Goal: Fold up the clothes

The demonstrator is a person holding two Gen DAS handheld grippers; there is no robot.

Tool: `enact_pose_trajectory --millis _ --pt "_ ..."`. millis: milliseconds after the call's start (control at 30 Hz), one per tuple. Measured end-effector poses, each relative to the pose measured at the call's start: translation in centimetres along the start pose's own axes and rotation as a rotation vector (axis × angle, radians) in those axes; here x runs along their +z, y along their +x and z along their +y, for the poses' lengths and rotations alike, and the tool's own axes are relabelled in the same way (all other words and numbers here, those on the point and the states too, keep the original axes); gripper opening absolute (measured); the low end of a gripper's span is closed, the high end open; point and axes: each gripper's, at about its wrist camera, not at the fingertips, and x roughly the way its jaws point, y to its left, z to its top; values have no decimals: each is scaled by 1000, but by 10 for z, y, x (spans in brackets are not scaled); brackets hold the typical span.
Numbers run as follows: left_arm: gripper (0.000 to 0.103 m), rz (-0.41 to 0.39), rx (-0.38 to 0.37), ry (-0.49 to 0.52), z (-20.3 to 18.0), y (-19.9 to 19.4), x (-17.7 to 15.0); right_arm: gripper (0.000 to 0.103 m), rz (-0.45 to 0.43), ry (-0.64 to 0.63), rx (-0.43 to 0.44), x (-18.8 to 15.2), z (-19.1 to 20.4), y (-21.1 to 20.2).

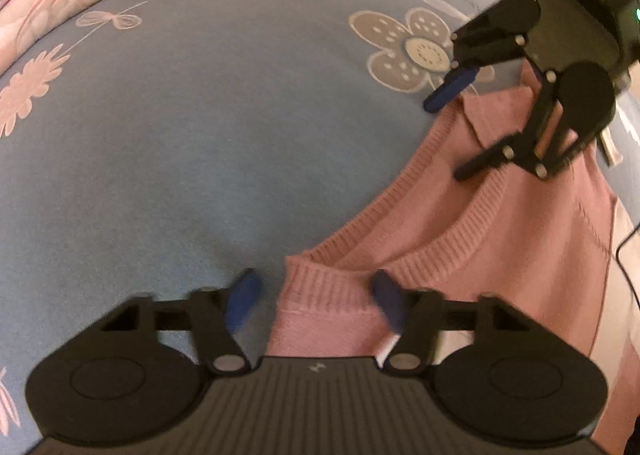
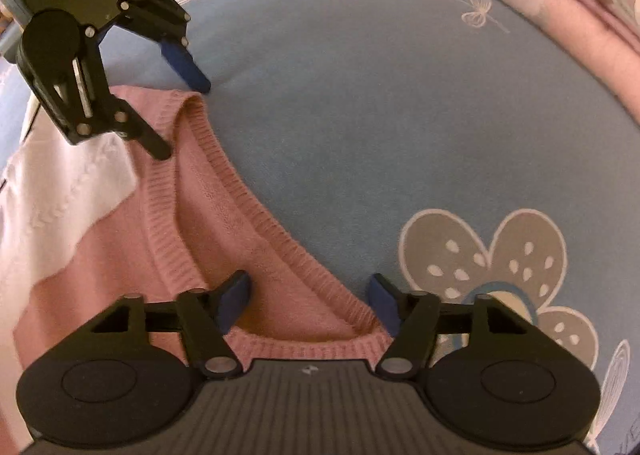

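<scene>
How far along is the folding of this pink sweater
Barely started. The pink sweater lies spread flat on the blue sheet, no fold visible. In hand: the left tongs and right tongs each straddle a shoulder by the neckline, not yet clamped. Gripping and every fold remain.

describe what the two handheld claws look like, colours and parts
Both match. The left claw and right claw each have black plastic linkage arms with silver pivot pins, two round black discs at the sides, a ribbed dark grey body bearing a small pale mark, and blue fingertips. Seen from the left wrist view, the right claw's housing shows a small green light.
</scene>
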Motion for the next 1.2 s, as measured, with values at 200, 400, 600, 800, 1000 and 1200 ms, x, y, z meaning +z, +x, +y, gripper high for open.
enact_pose_trajectory --millis 200,400,600,800,1000,1200 --pt "9 1 107 65 -25 -9 4 9 13 -183 -100 6 39 -6" --pt "6 -98 255 44 -27 -14 7 8 -59 -116 -244 18 36 -6" --pt "4 -146 309 -71 -6 0 8 11 -83 -69 -286 9 39 7" --pt "33 -232 219 -138 14 -36 -8 50 -171 52 -212 -7 9 -43" --pt "55 -214 106 -162 30 -49 -24 54 -151 290 -72 -33 -43 -62" --pt "53 -91 47 -176 29 -17 -31 48 -79 444 9 -53 -57 -34"
